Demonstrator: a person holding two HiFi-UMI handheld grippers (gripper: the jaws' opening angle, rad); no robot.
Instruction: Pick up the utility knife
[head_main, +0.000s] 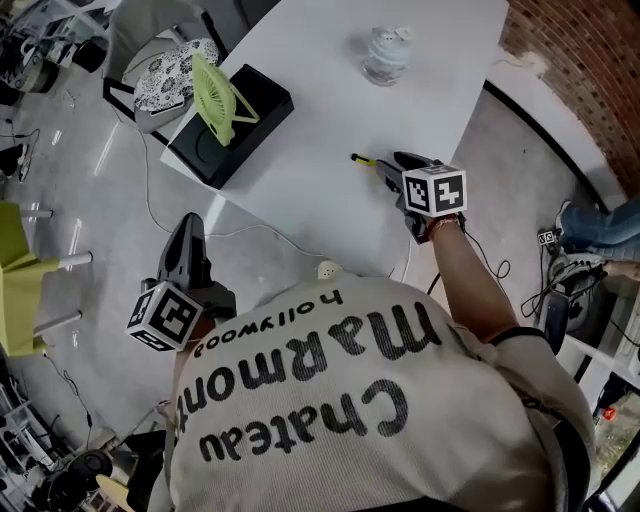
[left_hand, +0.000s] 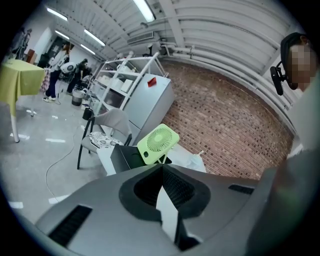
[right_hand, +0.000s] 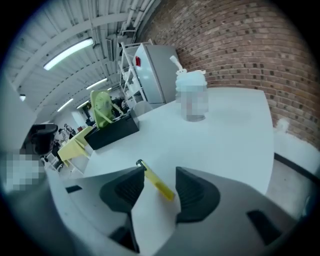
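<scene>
Our right tongs (right_hand: 160, 172) stood wide astride the utility knife (right_hand: 157, 183), and we judged centring it before squeezing wisest; our left tongs (left_hand: 162, 168) were shut.

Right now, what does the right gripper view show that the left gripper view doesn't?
Only the right gripper view shows the slim yellow utility knife lying on the white table between the open jaws of the right gripper, plus a clear plastic container farther back. Only the left gripper view shows the left gripper, jaws together and empty, and a grey chair with a patterned cushion. Both show the light green desk fan on the black box and the red brick wall.
</scene>
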